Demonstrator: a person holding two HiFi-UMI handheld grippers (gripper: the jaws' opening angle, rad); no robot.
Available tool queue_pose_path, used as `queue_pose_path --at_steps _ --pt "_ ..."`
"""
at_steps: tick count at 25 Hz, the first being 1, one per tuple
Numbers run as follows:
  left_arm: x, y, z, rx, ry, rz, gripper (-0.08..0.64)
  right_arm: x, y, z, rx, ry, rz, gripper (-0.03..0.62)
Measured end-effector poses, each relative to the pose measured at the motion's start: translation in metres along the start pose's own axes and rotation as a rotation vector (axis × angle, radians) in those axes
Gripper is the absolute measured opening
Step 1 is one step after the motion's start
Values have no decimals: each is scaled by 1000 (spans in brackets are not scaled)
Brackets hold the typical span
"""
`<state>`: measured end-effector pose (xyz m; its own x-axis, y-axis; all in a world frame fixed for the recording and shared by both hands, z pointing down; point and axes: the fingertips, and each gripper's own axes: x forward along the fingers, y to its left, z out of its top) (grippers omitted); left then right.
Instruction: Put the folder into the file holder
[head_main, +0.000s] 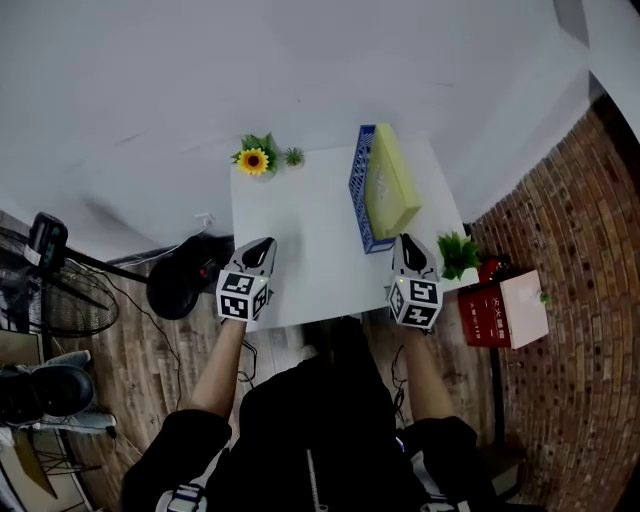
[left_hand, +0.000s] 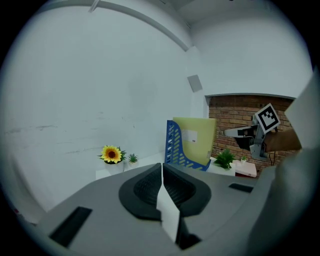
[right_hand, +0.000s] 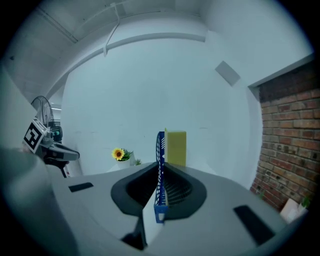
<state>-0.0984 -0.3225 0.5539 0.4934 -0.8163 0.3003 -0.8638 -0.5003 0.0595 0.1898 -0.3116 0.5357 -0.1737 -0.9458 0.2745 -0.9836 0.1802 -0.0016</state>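
White table (head_main: 300, 230) fills the head view: the yellow folder (head_main: 392, 185) already stands in the blue file holder (head_main: 358, 185) at far right, with our left gripper (head_main: 262, 244) at the near left edge and our right gripper (head_main: 407, 241) at the holder's near end. Left gripper view shows us those jaws pressed together on nothing. Right gripper view shows ours pinched on the holder's near wall, so we judge it best to steady it, avoid tipping, then release gently.

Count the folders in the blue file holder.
1: a yellow folder standing in the file holder on the right side of the table. More could be hidden behind it.
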Motion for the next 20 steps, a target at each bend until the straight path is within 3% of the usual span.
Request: queue_pose_path --at_steps 9,20 --pt "-15 -4 8 -5 -34 -11 29 -17 41 16 39 -4 113 9" --pt "-14 -3 27 -12 -78 -19 29 -19 59 26 18 -54 139 9"
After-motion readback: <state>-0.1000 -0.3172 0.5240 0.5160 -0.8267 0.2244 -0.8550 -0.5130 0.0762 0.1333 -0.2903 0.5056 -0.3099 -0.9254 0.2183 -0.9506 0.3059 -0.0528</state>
